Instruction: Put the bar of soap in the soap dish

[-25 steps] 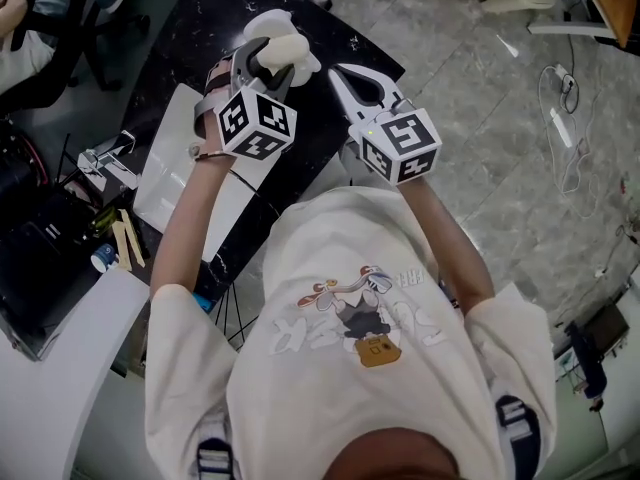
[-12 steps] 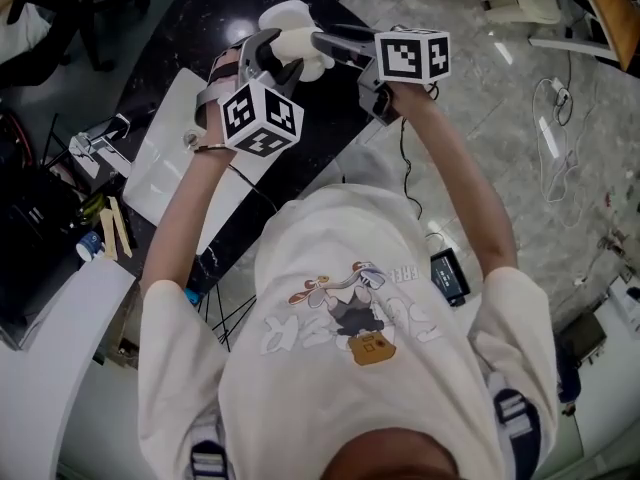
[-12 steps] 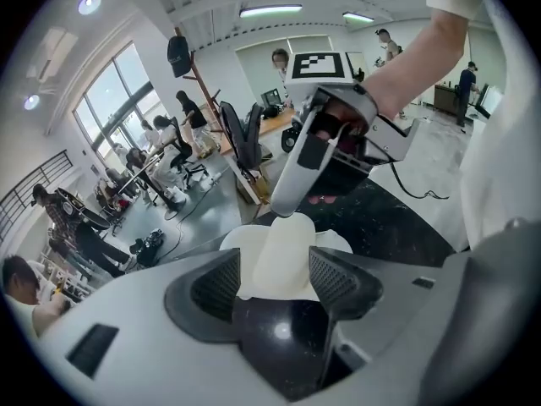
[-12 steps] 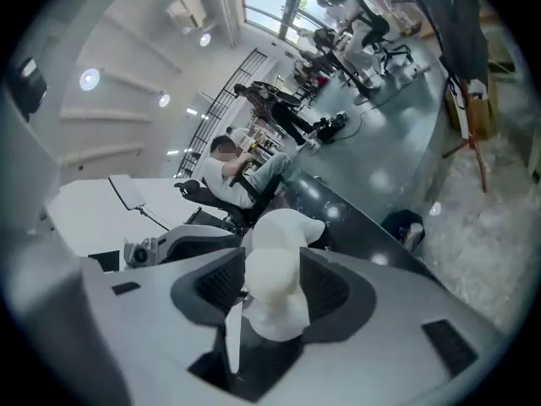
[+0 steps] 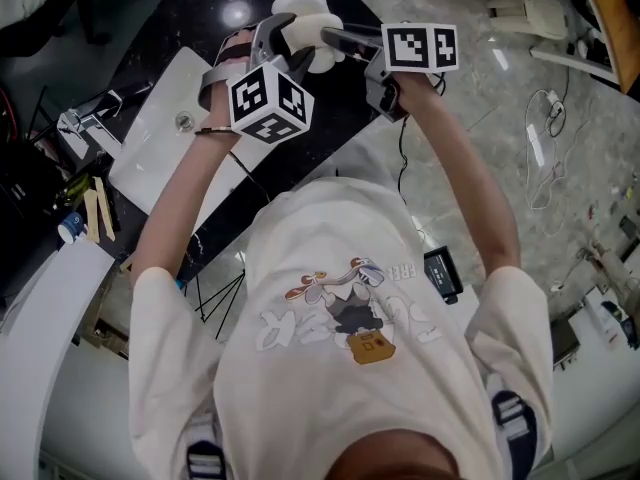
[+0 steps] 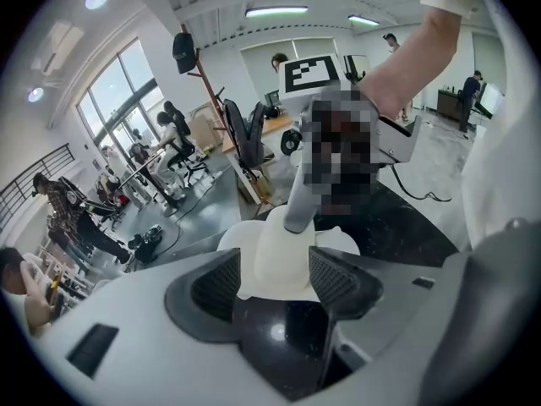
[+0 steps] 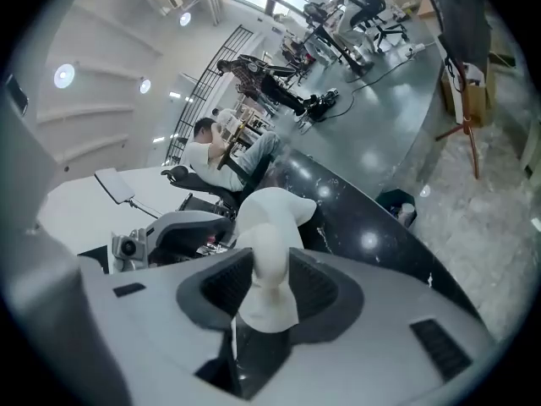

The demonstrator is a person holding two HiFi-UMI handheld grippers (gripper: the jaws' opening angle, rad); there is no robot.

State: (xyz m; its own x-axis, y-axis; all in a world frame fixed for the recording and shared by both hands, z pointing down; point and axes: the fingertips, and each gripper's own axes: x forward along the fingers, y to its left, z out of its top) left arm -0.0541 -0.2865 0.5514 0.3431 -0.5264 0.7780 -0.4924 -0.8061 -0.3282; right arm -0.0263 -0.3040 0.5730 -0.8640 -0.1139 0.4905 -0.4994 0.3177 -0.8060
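Observation:
A white, lumpy moulded piece (image 5: pixel 305 18) is held up over the black table; I cannot tell whether it is the soap, the dish or both. My left gripper (image 5: pixel 288 44) is shut on its lower part, and in the left gripper view the piece (image 6: pixel 279 260) fills the gap between the pads. My right gripper (image 5: pixel 336 38) reaches in from the right, pointing left. In the right gripper view a narrow neck of the piece (image 7: pixel 269 290) sits between its pads, which appear to touch it on both sides.
The glossy black stone table (image 5: pixel 190 18) lies under both grippers, with a white board (image 5: pixel 160 148) on its near left. Cables and a small device (image 5: pixel 440 273) lie on the tiled floor to the right. Chairs and people fill the background.
The right gripper swung from pointing upward beside the left one to pointing left at the white piece. Its jaws, shut before, now stand around the piece. The left gripper kept its hold.

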